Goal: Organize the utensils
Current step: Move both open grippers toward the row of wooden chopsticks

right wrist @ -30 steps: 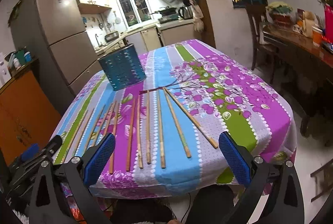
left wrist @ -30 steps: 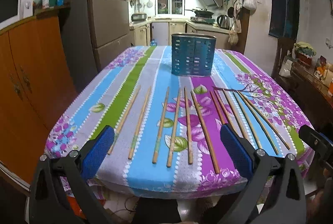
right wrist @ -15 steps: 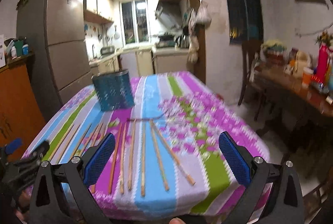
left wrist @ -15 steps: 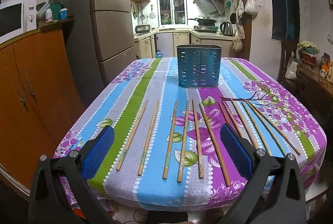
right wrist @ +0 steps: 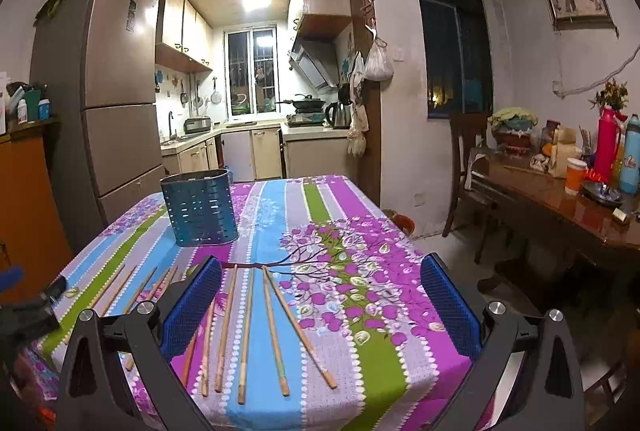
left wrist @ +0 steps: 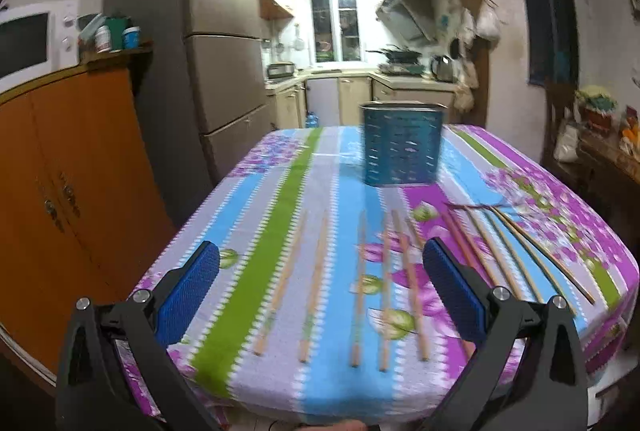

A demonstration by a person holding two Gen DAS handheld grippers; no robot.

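Several wooden chopsticks lie side by side along the near half of a table with a striped floral cloth; they also show in the right wrist view. A blue perforated utensil holder stands upright beyond them, also in the right wrist view. My left gripper is open and empty above the near edge, over the left chopsticks. My right gripper is open and empty over the right chopsticks. The left gripper's tip shows at the left of the right wrist view.
An orange cabinet with a microwave stands left of the table, a fridge behind it. A dark wooden side table with bottles and a chair stand to the right. The kitchen counter lies beyond.
Both grippers have moved forward over the table's near edge and tilted up; the chopsticks and holder look closer. Both stay open and empty. Nothing on the table has moved.
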